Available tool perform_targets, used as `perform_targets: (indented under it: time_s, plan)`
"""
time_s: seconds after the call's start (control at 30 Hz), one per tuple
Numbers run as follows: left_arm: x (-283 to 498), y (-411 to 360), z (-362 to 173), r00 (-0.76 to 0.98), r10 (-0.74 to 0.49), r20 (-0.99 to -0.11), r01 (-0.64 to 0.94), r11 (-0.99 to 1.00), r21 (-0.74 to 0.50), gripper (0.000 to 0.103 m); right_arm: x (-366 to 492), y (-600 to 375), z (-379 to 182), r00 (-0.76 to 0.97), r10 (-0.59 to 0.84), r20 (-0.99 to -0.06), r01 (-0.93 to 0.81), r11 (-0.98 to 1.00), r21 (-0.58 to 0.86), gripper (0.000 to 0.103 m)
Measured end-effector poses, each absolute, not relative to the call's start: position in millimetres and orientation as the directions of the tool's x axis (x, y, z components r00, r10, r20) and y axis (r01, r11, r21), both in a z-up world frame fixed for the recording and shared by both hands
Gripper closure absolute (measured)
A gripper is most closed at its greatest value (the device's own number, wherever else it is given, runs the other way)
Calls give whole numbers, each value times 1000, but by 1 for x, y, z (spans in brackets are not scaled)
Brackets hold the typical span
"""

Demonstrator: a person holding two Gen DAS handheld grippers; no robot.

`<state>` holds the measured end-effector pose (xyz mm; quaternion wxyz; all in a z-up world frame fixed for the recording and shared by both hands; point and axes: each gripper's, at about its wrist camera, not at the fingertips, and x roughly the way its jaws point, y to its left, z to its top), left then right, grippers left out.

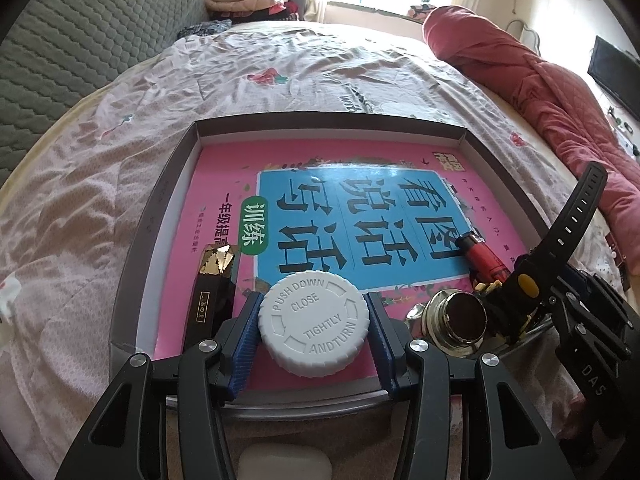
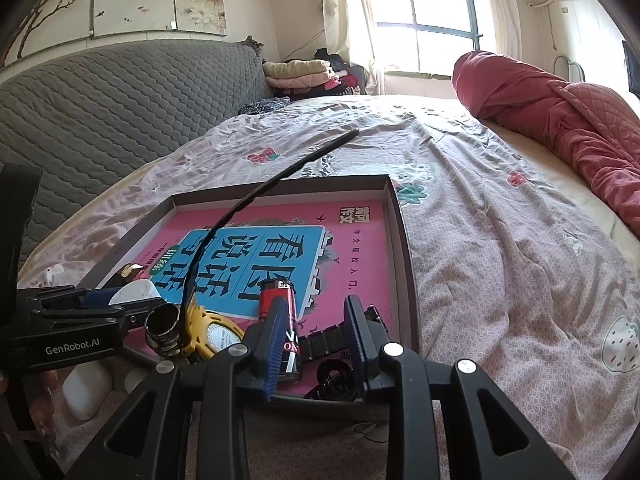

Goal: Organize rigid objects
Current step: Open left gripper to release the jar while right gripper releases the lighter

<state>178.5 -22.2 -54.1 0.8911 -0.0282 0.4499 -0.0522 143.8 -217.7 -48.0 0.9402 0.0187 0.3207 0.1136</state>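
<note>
A shallow grey box (image 1: pixel 160 200) lies on the bed with a pink book (image 1: pixel 224 168) inside it. My left gripper (image 1: pixel 313 334) is shut on a white child-proof bottle cap (image 1: pixel 313 320), held over the box's near edge. A black and gold box (image 1: pixel 216 284) lies to its left. A red battery (image 1: pixel 482 258), a metal ring (image 1: pixel 456 326) and a yellow watch with a black strap (image 1: pixel 576 208) lie to the right. My right gripper (image 2: pixel 314 338) is open above the red battery (image 2: pixel 278 300) and a black strap (image 2: pixel 324 340). The yellow watch (image 2: pixel 212 330) sits left of it.
The bed (image 2: pixel 500 240) carries a pink patterned sheet. A red quilt (image 2: pixel 560 120) lies rolled at the far right, and a grey headboard (image 2: pixel 100 108) stands at the left. A white case (image 2: pixel 86 394) lies near the box's front corner. The left gripper's body (image 2: pixel 72 328) shows in the right wrist view.
</note>
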Motion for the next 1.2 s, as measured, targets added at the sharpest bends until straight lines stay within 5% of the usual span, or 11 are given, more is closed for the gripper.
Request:
perform_targets:
  time_s: [1.2]
  plan:
    - [162,-4,-29,614,-110,-781,27,993,-119,37,135,-218,-39,796,224,-563,-206,974,97,56]
